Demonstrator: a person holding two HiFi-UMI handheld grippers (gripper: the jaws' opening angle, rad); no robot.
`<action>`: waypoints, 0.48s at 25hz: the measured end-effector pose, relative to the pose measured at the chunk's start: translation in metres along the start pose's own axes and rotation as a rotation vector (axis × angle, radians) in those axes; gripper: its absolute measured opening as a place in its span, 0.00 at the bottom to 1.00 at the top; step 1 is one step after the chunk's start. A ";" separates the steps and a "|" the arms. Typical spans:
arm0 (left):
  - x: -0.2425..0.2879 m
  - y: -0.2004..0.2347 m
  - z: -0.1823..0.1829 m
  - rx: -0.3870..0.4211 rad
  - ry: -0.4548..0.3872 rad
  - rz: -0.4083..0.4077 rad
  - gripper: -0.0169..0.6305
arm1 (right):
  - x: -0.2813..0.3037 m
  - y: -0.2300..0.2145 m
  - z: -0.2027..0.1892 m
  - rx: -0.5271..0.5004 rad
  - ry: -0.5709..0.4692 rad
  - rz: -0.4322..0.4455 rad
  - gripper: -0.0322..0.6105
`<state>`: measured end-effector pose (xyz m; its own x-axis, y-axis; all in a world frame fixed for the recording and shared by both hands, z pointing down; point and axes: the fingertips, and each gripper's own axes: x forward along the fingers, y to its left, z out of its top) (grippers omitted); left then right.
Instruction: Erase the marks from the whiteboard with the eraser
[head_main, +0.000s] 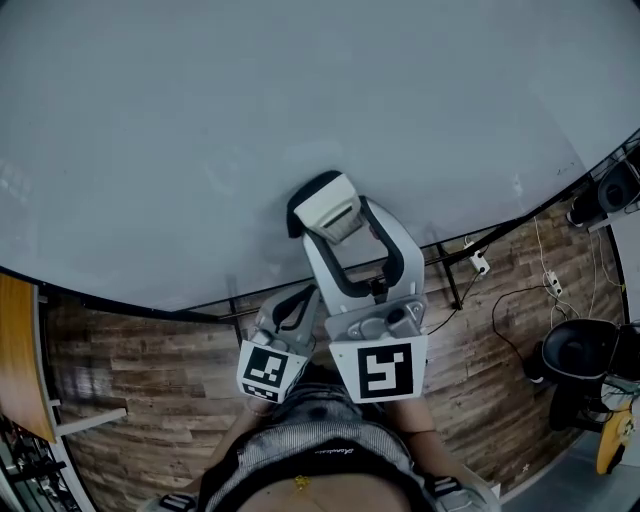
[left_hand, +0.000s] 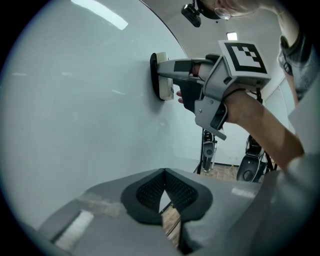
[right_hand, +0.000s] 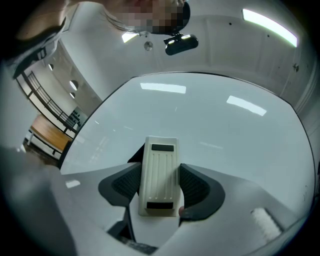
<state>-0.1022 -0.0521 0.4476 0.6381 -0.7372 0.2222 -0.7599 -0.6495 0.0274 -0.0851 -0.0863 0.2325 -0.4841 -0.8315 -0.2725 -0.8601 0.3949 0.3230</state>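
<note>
In the head view the whiteboard (head_main: 300, 100) fills the frame from 9 through 12 to 3 o'clock. Just below centre the right gripper (head_main: 335, 225) reaches up to it, holding the cream eraser (head_main: 325, 205) with its dark pad against the board. At 7 o'clock from it the left gripper (head_main: 295, 305) hangs lower, close to the person's body and off the board, above the wooden floor (head_main: 150, 370). In the left gripper view the left gripper (left_hand: 164, 187) sits at 6 o'clock with its jaws together at the tips and nothing between them. The whiteboard (left_hand: 75, 100) spreads from 8 to 12 o'clock, and at 1 o'clock the right gripper (left_hand: 167, 75), held in a hand (left_hand: 240, 107), presses the eraser (left_hand: 161, 76) flat on the board. In the right gripper view the right gripper (right_hand: 159, 187) is clamped on the long sides of the eraser (right_hand: 159, 175), which stands lengthwise at 6 o'clock. Its ribbed back faces the camera, and the whiteboard (right_hand: 210, 125) lies behind it.
</note>
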 end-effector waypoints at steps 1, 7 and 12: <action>0.005 -0.004 0.002 -0.003 -0.003 0.003 0.03 | -0.001 -0.006 -0.001 0.007 0.000 0.009 0.43; 0.043 -0.037 0.011 -0.002 0.004 -0.009 0.03 | -0.013 -0.052 -0.010 0.040 0.008 0.021 0.43; 0.063 -0.053 0.014 0.007 0.012 -0.006 0.03 | -0.024 -0.087 -0.019 0.066 0.008 0.013 0.43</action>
<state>-0.0204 -0.0668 0.4465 0.6409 -0.7312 0.2338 -0.7552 -0.6551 0.0216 0.0041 -0.1077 0.2281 -0.4946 -0.8289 -0.2615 -0.8624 0.4307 0.2661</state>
